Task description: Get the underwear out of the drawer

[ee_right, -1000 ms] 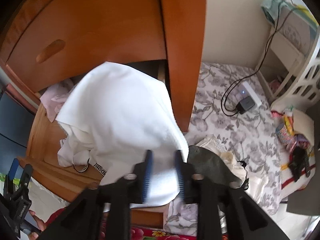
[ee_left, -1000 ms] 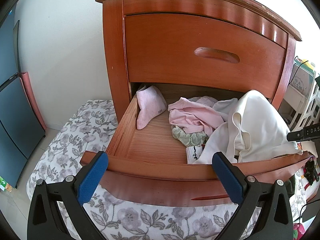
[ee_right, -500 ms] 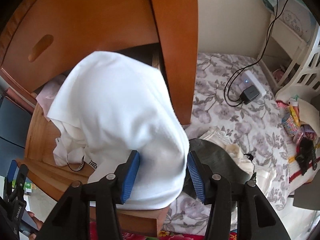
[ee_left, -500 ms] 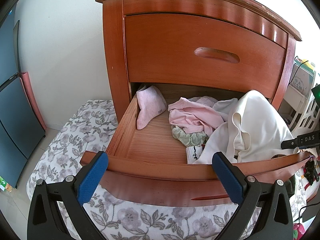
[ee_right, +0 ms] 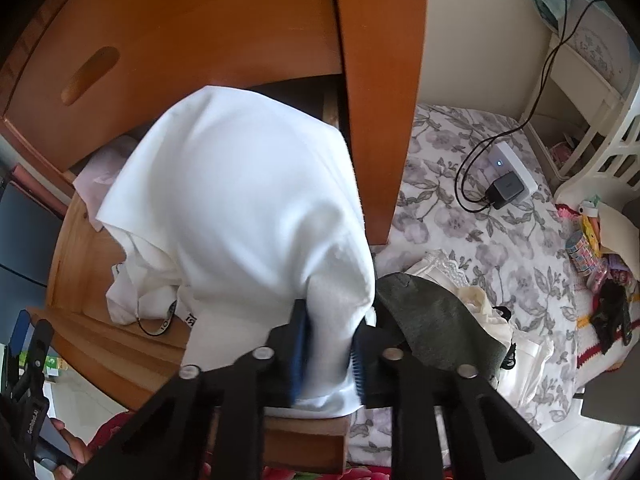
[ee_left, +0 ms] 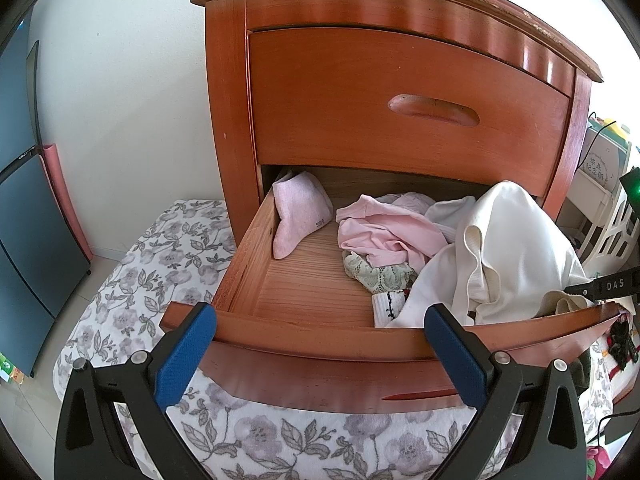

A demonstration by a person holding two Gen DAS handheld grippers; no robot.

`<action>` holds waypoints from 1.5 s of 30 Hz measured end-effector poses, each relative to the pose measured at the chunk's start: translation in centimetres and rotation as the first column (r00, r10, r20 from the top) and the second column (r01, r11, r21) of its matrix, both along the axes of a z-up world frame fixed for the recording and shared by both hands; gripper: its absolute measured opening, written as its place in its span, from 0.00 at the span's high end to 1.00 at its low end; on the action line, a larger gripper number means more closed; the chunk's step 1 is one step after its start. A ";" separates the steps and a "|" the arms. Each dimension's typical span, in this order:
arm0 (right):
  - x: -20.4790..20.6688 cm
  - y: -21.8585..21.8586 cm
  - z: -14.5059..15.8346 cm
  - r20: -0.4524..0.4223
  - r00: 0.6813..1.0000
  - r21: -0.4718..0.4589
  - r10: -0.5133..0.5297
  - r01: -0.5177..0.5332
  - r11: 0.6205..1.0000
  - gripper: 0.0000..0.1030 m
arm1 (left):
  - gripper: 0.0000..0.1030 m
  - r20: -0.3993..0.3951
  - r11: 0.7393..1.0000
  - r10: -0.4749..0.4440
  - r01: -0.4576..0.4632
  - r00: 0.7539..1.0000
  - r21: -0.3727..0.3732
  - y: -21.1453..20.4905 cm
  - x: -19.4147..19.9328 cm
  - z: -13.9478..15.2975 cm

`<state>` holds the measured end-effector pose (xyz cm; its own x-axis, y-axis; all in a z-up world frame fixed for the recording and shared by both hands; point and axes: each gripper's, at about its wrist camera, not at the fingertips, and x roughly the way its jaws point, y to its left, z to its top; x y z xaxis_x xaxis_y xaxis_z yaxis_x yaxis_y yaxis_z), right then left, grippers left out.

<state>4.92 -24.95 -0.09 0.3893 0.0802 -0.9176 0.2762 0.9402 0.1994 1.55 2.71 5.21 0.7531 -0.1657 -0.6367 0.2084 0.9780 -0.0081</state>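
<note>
The lower drawer [ee_left: 320, 332] of a wooden nightstand stands pulled out. Over its right front corner drapes a white underwear garment [ee_right: 248, 208], also seen in the left wrist view as a tall white heap [ee_left: 504, 248]. My right gripper [ee_right: 328, 350] points steeply down at it; its jaws are closing, and the blue pads [ee_right: 300, 340] pinch a fold of the white cloth. My left gripper [ee_left: 320, 352] hangs open in front of the drawer with nothing between its fingers. A pink garment [ee_left: 384, 232], a pink sock [ee_left: 300, 212] and a lace piece [ee_left: 380, 276] lie inside.
The upper drawer [ee_left: 400, 120] is closed. On the floral sheet [ee_right: 500, 248] right of the nightstand lie a dark grey garment [ee_right: 436, 328] and a cream one [ee_right: 480, 304]. A charger with cables [ee_right: 506, 190] and a white basket [ee_right: 600, 152] sit further right.
The right gripper's jaws spread wide around the hanging edge of the white garment, then came together on a fold of it. The left gripper and the drawer stayed as they were.
</note>
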 end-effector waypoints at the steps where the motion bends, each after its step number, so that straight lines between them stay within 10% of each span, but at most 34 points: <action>1: 0.0 0.2 0.1 0.000 1.000 -0.012 0.002 -0.002 1.000 0.82 | 0.00 0.000 1.000 0.000 0.000 1.000 0.000 0.0 0.0 0.0; 14: -1.0 0.3 4.0 0.094 0.995 -0.061 0.023 -0.018 0.998 0.95 | 0.00 0.000 1.000 0.001 -0.001 1.000 0.000 0.0 0.0 0.0; 23: -0.9 -0.3 6.7 0.234 0.971 0.257 -0.050 -0.012 0.966 0.95 | 0.00 0.000 1.000 0.001 -0.001 1.000 0.000 0.0 0.0 0.0; 30: -0.4 0.3 13.0 0.399 0.914 0.378 -0.072 -0.092 0.921 0.95 | 0.00 0.000 1.000 0.001 -0.001 1.000 0.000 0.0 0.0 0.0; 45: -4.4 1.9 29.1 0.673 0.739 0.239 -0.035 -0.173 0.955 0.95 | 0.00 0.000 1.000 0.001 -0.001 1.000 0.000 0.0 0.0 0.0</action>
